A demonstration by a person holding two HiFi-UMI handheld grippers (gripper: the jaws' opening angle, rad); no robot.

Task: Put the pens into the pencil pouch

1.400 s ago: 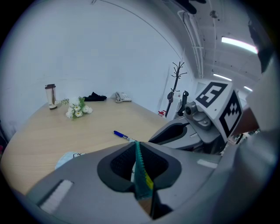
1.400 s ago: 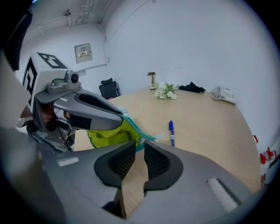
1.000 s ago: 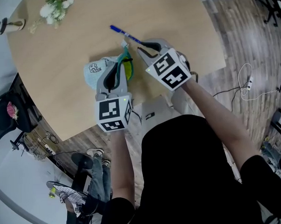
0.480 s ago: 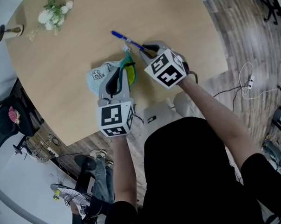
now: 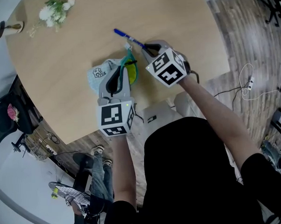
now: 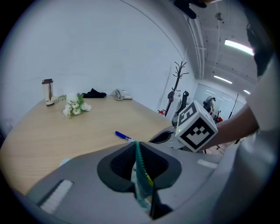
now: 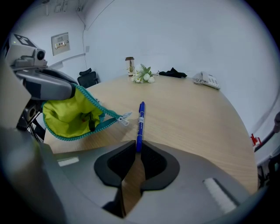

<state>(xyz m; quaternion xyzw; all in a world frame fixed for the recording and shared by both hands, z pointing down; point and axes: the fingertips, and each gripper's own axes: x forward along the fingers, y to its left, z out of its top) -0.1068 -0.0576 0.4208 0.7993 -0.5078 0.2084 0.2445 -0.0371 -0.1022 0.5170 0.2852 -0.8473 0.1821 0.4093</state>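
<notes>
Pen (image 7: pixel 140 122), blue, straight ahead of right claw (image 7: pixel 138 146), long axis running out along that claw's own line, far tip aimed away across tabletop (image 7: pixel 197 113). Near end nipped between the pad tips, claw closed on it; rest of barrel stretched out in front. Up and to left of that claw, pencil pouch (image 7: pixel 74 118), mouth gaping toward it, yellow lining showing, zipper pull (image 7: pixel 124 118) hanging just beside pen. Left claw (image 6: pixel 138 151) clamped on teal zipper edge, holding pouch up.

Hard to make out: dark bit inside lining; whether far tip touches the wood. In head view, pinch point covered by claw body.

Against a second ago: right claw lower; pen, pouch and left claw as before.
</notes>
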